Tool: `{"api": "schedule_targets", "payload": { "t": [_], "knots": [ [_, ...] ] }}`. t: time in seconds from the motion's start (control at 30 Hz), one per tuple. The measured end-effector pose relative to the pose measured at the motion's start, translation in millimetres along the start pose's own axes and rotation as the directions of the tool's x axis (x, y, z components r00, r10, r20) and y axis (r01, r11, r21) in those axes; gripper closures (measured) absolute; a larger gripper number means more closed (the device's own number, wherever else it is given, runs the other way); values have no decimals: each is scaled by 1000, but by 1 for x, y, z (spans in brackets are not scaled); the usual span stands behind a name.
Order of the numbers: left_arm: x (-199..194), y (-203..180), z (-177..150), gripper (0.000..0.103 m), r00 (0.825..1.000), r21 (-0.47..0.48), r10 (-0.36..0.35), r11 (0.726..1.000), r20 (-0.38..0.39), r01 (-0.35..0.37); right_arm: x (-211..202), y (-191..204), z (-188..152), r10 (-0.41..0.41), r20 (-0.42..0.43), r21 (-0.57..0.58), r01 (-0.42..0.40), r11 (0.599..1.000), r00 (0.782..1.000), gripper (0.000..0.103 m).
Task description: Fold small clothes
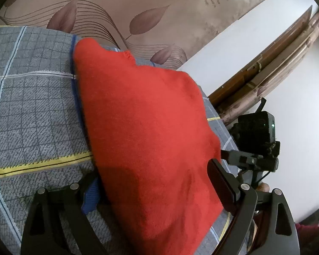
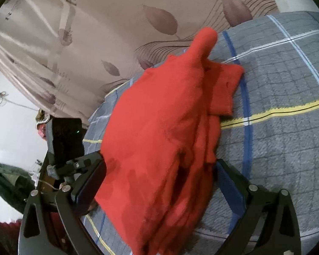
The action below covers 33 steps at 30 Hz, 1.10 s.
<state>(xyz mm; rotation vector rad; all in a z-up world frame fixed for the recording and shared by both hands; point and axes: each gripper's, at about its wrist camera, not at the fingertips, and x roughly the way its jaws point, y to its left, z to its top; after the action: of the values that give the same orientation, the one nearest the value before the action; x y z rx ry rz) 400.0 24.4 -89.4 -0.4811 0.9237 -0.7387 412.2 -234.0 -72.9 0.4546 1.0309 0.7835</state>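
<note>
Left gripper (image 1: pixel 155 180) stands wide open astride the red garment (image 1: pixel 142 127), pads not seen pressing. Right gripper (image 2: pixel 159 178) likewise spread around its bunched near edge. The garment lies part-folded on the grey checked blanket (image 2: pixel 287 127). Judgement: mid-fold; next, both must pinch the edge.

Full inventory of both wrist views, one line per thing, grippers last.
red garment: one, red, partly folded, on the blanket between both grippers.
checked blanket: one, grey with white, blue and yellow lines, under the garment.
curtain: one, beige with a brown leaf print, behind the blanket.
wall: white, right side of the left wrist view.
wooden frame: brown, along that wall.
left gripper: one, black, open, fingers astride the garment's near edge.
right gripper: one, black, open, fingers either side of the garment.
</note>
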Motion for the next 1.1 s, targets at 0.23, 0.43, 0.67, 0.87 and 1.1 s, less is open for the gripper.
{"api": "schedule_targets", "payload": {
  "t": [0.23,0.43,0.67,0.87,1.1],
  "knots": [
    [7,-2,2,39,998,-10,50,999,-24,-50,10,11,-3,6,-51,-40,-8,999,999,10],
    [9,6,3,51,998,-62,35,997,-46,-38,13,7,3,30,-45,3,-30,1000,999,16],
    [11,3,3,56,996,-41,79,996,-39,-80,20,1,1,21,-74,39,-18,999,997,56],
    [16,-13,-2,69,971,55,240,969,2,-239,24,-3,-1,22,-90,73,-15,997,996,80],
    [20,-25,-4,71,941,95,336,936,34,-338,24,0,-3,19,-57,101,-13,995,998,82]
  ]
}}
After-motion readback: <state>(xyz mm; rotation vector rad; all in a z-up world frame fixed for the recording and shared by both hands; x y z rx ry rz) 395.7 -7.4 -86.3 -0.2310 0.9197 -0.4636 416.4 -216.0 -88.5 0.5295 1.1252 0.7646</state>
